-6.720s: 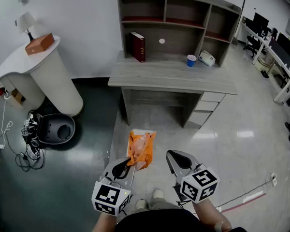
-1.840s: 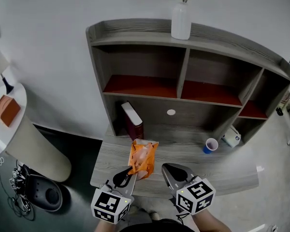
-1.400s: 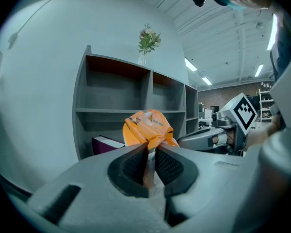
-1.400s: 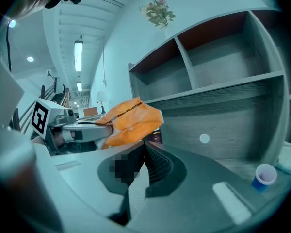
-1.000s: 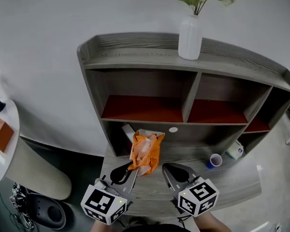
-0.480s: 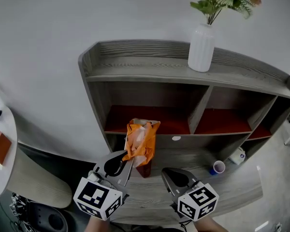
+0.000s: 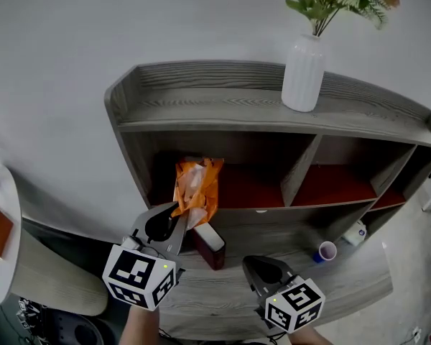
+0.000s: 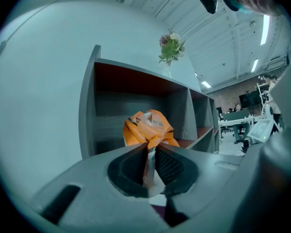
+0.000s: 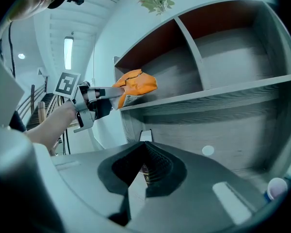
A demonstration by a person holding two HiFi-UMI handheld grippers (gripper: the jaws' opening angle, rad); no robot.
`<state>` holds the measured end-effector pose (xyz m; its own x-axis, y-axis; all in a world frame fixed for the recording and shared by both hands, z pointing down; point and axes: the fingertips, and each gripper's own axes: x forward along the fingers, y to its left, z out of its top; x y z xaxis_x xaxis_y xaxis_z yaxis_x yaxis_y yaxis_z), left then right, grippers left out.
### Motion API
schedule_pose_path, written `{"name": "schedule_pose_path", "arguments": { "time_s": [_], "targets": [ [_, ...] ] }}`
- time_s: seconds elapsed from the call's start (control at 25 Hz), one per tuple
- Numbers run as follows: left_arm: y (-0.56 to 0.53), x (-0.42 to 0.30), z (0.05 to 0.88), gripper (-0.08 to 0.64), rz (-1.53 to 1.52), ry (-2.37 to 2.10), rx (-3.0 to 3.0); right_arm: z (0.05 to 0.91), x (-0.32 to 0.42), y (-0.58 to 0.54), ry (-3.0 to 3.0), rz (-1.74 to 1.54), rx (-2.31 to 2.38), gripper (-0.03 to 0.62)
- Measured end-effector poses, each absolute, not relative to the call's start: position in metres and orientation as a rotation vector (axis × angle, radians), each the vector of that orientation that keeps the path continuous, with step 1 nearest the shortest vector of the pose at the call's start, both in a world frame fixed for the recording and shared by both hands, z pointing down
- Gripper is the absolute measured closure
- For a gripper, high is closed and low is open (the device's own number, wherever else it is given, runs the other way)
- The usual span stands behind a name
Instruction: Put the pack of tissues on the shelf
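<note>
The pack of tissues [image 7: 194, 189] is an orange crinkled plastic pack. It is at the front of the shelf's upper left compartment [image 7: 246, 186], which has a red floor. In the right gripper view the pack of tissues [image 9: 136, 86] sits at the front edge of the shelf board [image 9: 208, 98]; I cannot tell whether it rests there. My left gripper [image 7: 178, 218] pinches the wrapper's near end [image 8: 150, 154] and its jaws are opening. My right gripper [image 7: 254, 263] is shut and empty, low over the desk [image 7: 223, 293].
A dark red book [image 7: 209, 244] stands on the desk under the pack. A white vase [image 7: 304, 74] with greenery stands on the shelf's top board. A blue cup [image 7: 327, 251] and a white object [image 7: 355, 230] sit at the desk's right. A person's hand [image 9: 51, 125] holds the left gripper.
My left gripper has carried the pack up and to the left, from in front of the book into the upper left compartment. The right gripper has sunk slightly.
</note>
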<state>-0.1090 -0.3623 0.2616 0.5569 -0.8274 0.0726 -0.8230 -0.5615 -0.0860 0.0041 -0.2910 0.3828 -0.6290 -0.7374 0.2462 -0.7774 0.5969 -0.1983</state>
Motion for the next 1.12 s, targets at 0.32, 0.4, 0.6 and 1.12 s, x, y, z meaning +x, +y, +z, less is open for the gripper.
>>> {"name": "schedule_pose_path", "arguments": {
  "time_s": [0.32,0.4,0.6,1.12],
  "targets": [
    [-0.386,-0.121,0.26,0.529,-0.208,1.53,-2.655,0.388,0.011,-0.3,-2.662,0.46,1.315,0.591],
    [-0.389,-0.121,0.26,0.525,-0.226,1.544,-2.619,0.388,0.012,-0.302,-2.66,0.464,1.321,0.591],
    [-0.395,-0.121,0.261,0.494,-0.269,1.566,-2.521,0.388,0.01,-0.306,-2.663,0.463,1.318,0.591],
    [-0.376,-0.123,0.25,0.373,-0.146,1.539,-2.486,0.389,0.008,-0.299,-2.676,0.46,1.289,0.591]
  ]
}}
